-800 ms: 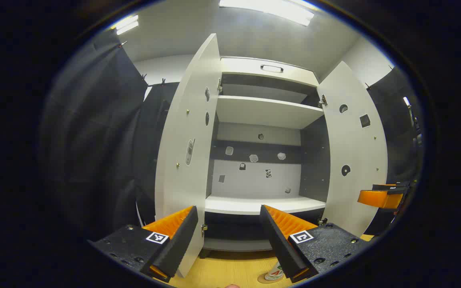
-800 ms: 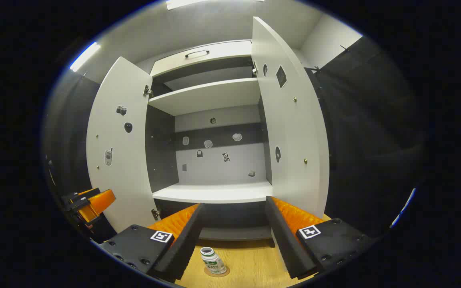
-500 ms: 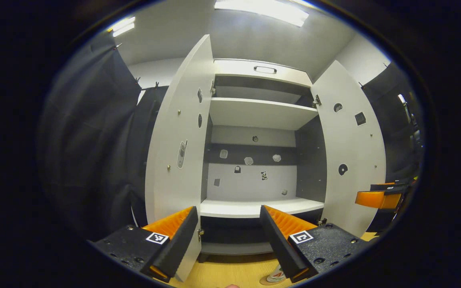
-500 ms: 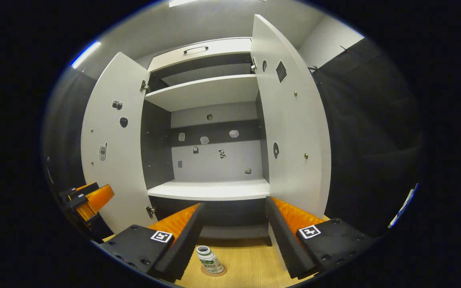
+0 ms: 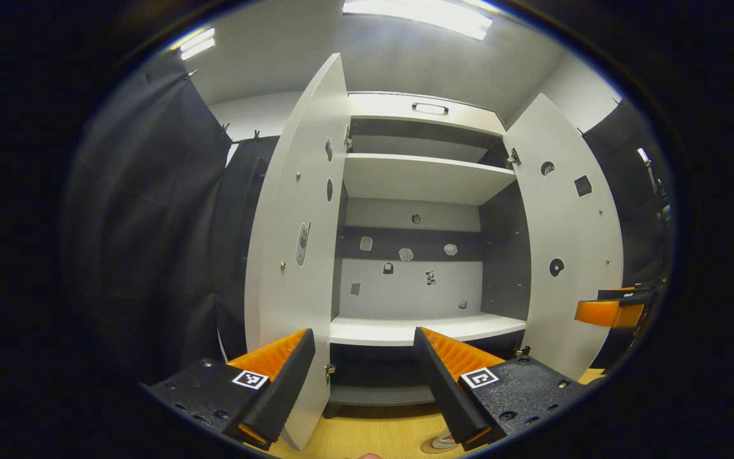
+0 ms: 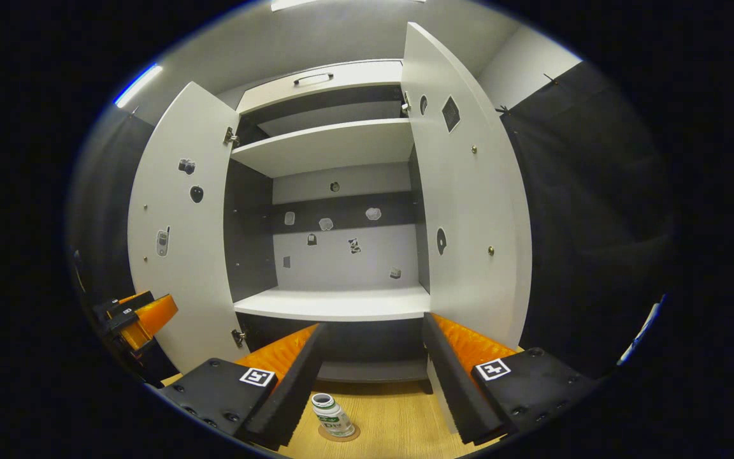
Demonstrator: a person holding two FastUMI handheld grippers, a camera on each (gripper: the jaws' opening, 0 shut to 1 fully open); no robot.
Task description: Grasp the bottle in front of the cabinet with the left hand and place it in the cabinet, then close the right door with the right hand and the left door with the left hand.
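A small white bottle (image 6: 332,417) with a green label stands upright on a round coaster on the wooden floor before the white cabinet (image 6: 341,303). Both cabinet doors stand wide: the left door (image 5: 294,255) and the right door (image 6: 462,210). In the left gripper view my left gripper (image 5: 364,389) is open and empty, and the bottle (image 5: 446,439) peeks out low beside its right finger. My right gripper (image 6: 372,382) is open too, with the bottle low between its fingers but apart from them. Each gripper shows at the far edge of the other's view: the right gripper (image 5: 612,311) and the left gripper (image 6: 137,315).
The cabinet has a lower shelf (image 5: 418,328) and an upper shelf (image 5: 424,178), both bare, with small stickers on the back panel. Black cloth walls (image 5: 150,242) hang on both sides. The floor (image 6: 392,424) is light wood.
Both views have shifted only slightly. In the left gripper view the cabinet has drifted a little to the right; the bottle and the doors have kept their places.
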